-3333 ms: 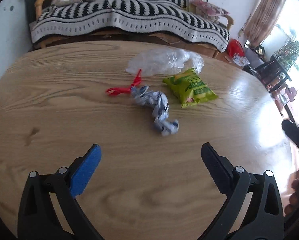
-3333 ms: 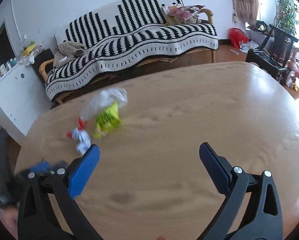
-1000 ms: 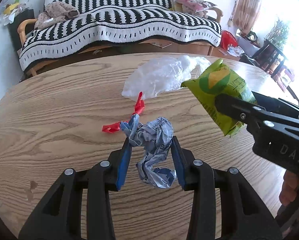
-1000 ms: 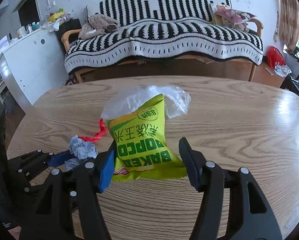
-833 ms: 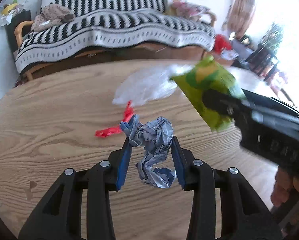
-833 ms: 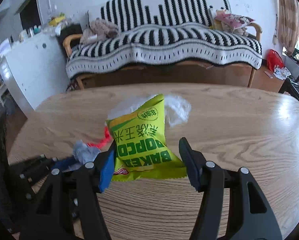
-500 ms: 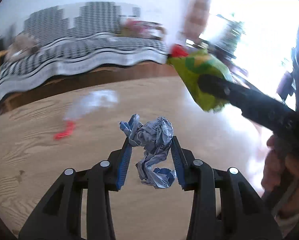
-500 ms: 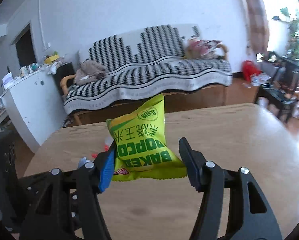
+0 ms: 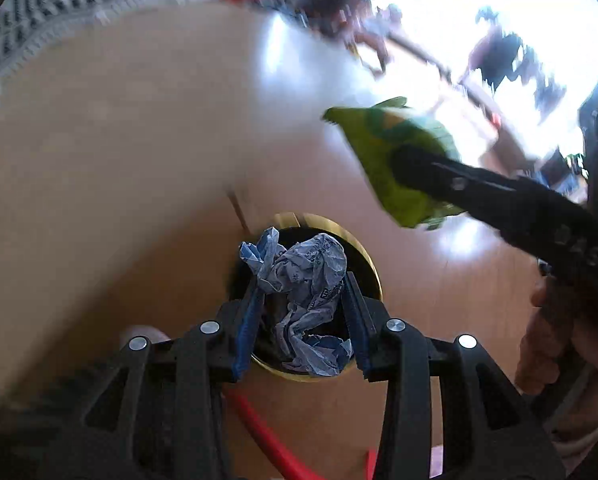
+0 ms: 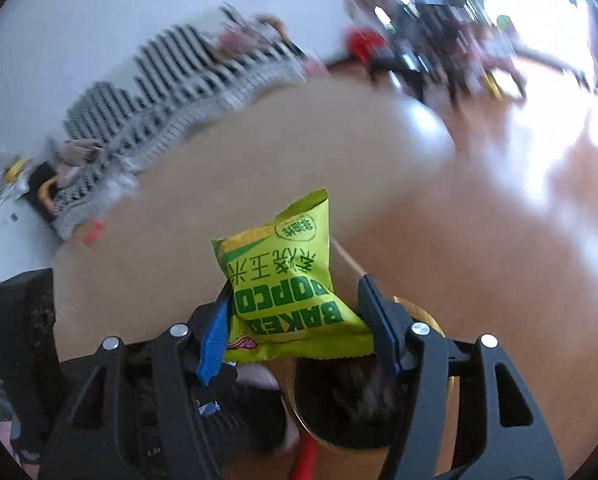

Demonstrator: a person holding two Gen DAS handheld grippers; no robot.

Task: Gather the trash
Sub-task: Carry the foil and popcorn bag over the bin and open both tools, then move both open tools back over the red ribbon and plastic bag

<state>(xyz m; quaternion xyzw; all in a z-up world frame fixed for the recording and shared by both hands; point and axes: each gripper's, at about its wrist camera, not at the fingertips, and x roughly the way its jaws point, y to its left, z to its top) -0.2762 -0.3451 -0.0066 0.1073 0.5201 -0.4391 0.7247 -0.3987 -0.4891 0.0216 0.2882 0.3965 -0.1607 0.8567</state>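
Above the round gold-rimmed bin, the left gripper has its jaws closed on a crumpled blue-and-white wrapper, which hangs over the bin's dark opening. To its right, the right gripper has its jaws clamped on the lower edge of a green popcorn bag, held upright above the bin's far rim.
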